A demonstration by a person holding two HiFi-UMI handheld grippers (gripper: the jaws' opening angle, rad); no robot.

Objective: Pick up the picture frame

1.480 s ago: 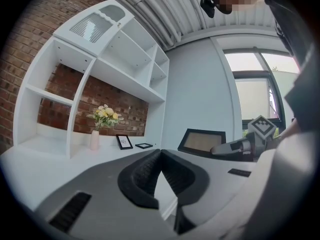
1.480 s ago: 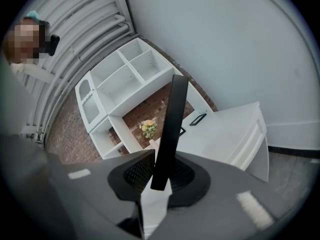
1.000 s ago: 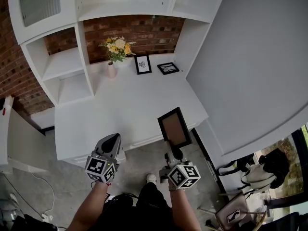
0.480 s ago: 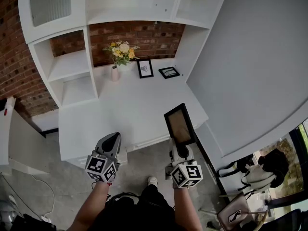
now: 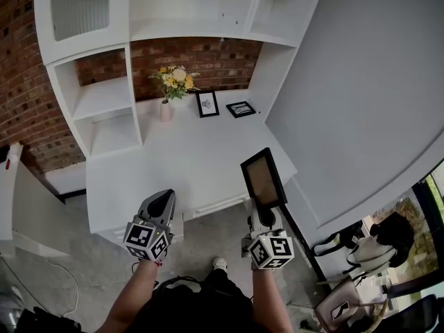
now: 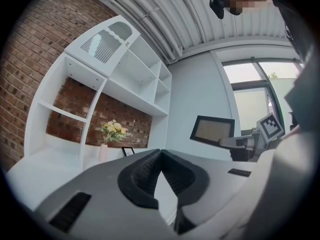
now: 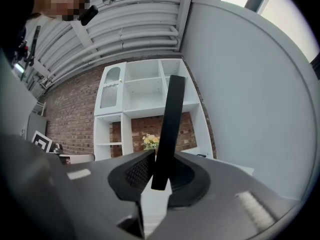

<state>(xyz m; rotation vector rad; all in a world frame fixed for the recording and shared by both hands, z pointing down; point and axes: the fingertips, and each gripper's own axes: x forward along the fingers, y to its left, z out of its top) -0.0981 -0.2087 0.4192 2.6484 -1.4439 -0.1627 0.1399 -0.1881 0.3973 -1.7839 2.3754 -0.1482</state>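
The right claw (image 7: 157,176) pinches the bottom edge of a black-rimmed rectangular picture frame with a brown panel (image 5: 263,179), one pad pressed on each face. The frame juts straight out from between the jaws, off the white worktop (image 5: 187,158), and in the head view it shows over the worktop's front right corner. The left claw (image 6: 159,156) is pressed together on nothing, just off the worktop's front edge. At the worktop's back stand a pale vase of yellow flowers (image 5: 166,96) and a small black-framed print (image 5: 206,104).
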